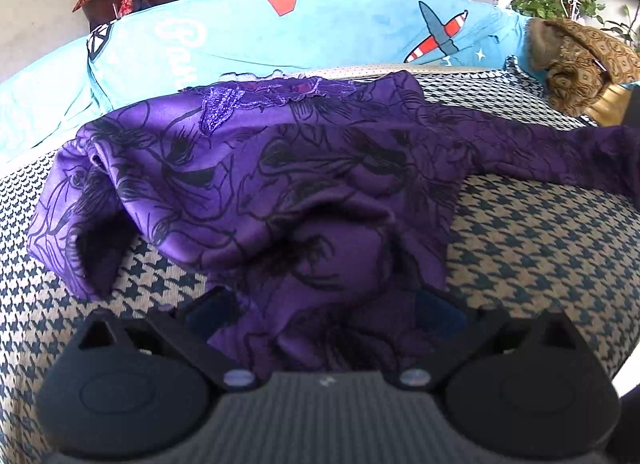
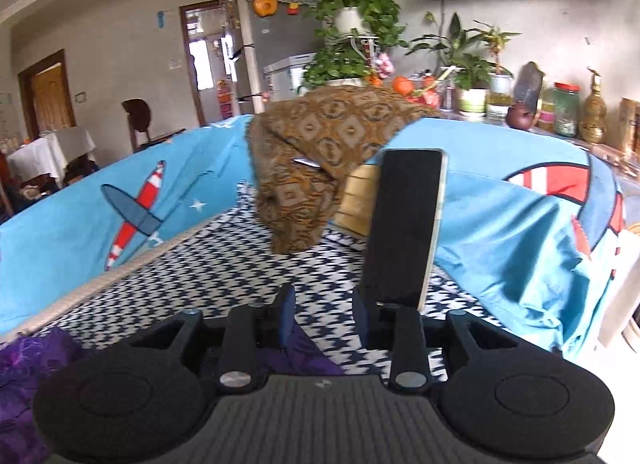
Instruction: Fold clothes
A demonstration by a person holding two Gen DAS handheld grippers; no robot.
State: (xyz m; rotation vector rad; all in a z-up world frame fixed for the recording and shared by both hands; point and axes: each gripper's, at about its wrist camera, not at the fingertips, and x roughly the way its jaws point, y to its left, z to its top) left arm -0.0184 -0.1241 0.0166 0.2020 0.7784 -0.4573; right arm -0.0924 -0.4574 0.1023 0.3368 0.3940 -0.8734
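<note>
Satiny purple garment (image 1: 280, 168) (lace-trimmed neckline) on coarse woven houndstooth cover (image 1: 540, 232).

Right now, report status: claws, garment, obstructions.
Left claw open around the purple garment hem. Right claw open, garment edge beneath. Phone propped ahead; brown cloth behind it.

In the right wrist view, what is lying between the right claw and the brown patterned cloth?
Only bare houndstooth cover lies between the right claw and the brown patterned cloth.
</note>
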